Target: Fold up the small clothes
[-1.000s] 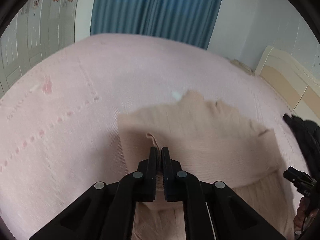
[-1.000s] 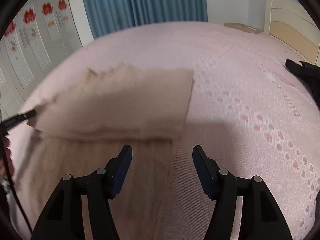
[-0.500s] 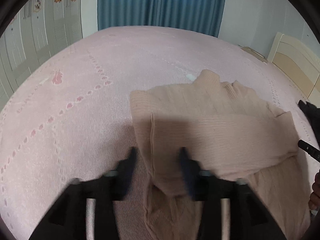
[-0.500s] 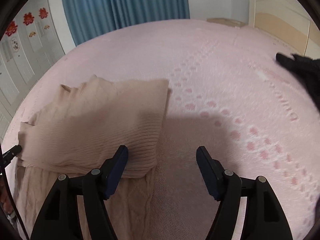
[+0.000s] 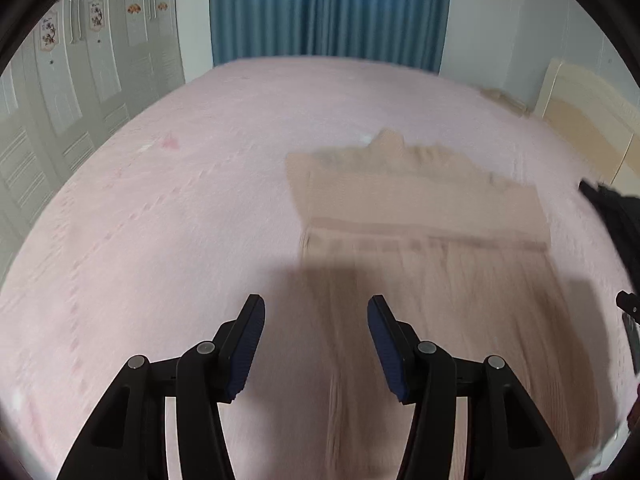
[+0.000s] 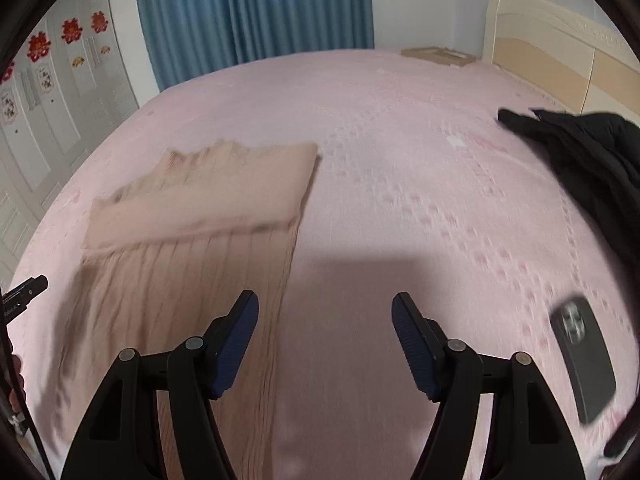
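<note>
Sweater, beige ribbed knit, lies flat on the pink patterned bedspread, its upper part already folded down in a band across the body. I judge one fold done and the long lower part not yet folded.

Nearest in view: left gripper, fingers spread wide, nothing between them. It hovers over the sweater's near left edge; whether it touches the cloth I cannot tell. Right gripper, fingers likewise wide apart and holding nothing, sits over the sweater's right edge, left finger above the knit, right finger above bare bedspread.

Middle distance: folded band lies across the sweater, its lower edge straight, a ragged collar line beyond it.

To the right: dark phone-like object on the bedspread, and black crumpled garment further off, both well apart from the sweater.

Far: blue curtain, cream headboard.

Next move, as I judge: bring each gripper down to a near corner of the hem, close on the cloth, and carry it forward onto the band. Both views are motion-blurred, so edge positions are approximate.
</note>
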The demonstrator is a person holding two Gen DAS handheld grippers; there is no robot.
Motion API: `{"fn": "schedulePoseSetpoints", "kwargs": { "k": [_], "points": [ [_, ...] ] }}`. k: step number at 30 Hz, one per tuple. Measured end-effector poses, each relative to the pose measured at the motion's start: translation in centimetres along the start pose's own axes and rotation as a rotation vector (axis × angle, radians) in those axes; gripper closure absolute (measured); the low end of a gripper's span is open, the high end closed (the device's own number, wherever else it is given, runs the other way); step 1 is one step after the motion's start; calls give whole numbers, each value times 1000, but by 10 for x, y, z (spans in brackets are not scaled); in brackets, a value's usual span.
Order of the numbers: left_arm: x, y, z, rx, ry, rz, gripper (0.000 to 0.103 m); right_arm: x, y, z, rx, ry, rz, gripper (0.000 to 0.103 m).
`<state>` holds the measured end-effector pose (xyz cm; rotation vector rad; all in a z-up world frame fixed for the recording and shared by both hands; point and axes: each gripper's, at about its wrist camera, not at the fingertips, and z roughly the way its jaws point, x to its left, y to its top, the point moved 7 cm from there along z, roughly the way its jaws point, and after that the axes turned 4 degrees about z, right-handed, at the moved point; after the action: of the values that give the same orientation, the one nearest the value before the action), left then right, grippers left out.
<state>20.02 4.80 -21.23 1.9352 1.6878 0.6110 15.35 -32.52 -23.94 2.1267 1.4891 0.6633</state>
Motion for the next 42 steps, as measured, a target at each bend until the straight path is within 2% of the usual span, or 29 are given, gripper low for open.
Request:
{"fn": "schedulePoseSetpoints", "kwargs": {
  "k": [2,4,8,14,18,20,24,25,26,27,28,29,35,42],
  "points": [
    [-4,-21,-21,22,-36,-1,55,0,-23,-10,34,-20,-43,46],
    [-6,-43,-39,24,-57,-13,55,1,-44,-16,72,1,-46,49],
    [-7,-86,-55,83,-114,-62,55,9,-92,-28,172,108,-16,49],
    [-4,-136,-49,155,-140,-102,51,29,-127,-44,169,176,-40,49],
    [-7,-149,-32,190,-143,-116,51,37,-134,-31,188,160,-49,49],
    [-10,-149,-30,150,-127,-112,49,36,-137,-21,201,150,-29,52],
    [-22,-145,-22,143,-118,-131,48,37,-139,-12,191,143,-25,56],
    [-25,-143,-20,144,-116,-132,53,38,-140,-12,190,143,-27,59],
    [-28,-140,-18,145,-119,-133,68,39,-139,-9,195,143,-28,63],
    [-31,-138,-18,148,-139,-138,93,39,-139,-7,197,143,-27,68],
    [-32,-135,-17,156,-173,-151,94,39,-137,-7,195,151,-26,95],
    [-28,-133,-18,163,-198,-181,94,38,-135,-7,206,181,-14,98],
    [9,-134,-49,119,-271,-318,96,7,-126,-30,168,242,170,99],
    [20,-139,-75,96,-276,-325,96,4,-132,-60,137,233,162,99]
  ]
}}
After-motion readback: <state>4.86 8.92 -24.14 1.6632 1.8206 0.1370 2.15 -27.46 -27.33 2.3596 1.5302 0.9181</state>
